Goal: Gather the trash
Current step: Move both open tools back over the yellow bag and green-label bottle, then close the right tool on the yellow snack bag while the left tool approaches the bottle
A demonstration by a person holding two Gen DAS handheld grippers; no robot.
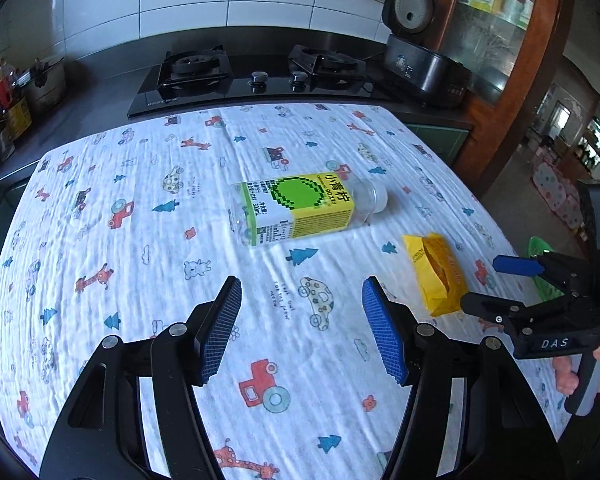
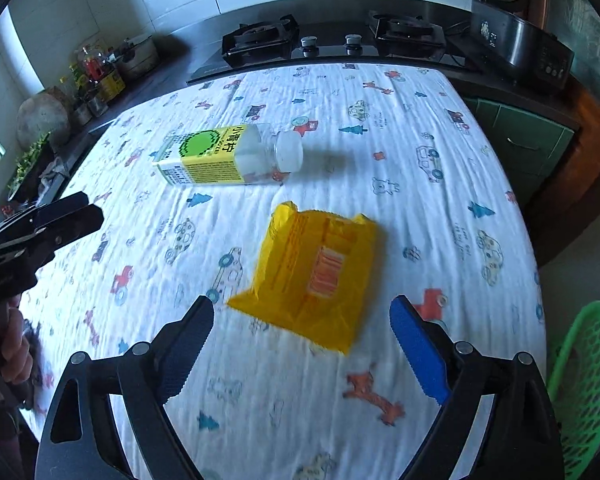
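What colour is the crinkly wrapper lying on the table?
Yellow wrapper, with some orange print on it. Best seen in the right wrist view.

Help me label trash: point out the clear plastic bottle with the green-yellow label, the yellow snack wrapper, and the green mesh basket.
clear plastic bottle [image 1: 300, 208]: left wrist view, label.
yellow snack wrapper [image 2: 312, 272]: right wrist view, middle.
green mesh basket [image 2: 588, 384]: right wrist view, wall.

A yellow wrapper [image 2: 314, 276] lies on the patterned cloth [image 2: 380, 120] beyond the right gripper's [image 2: 302, 350] parted jaws.
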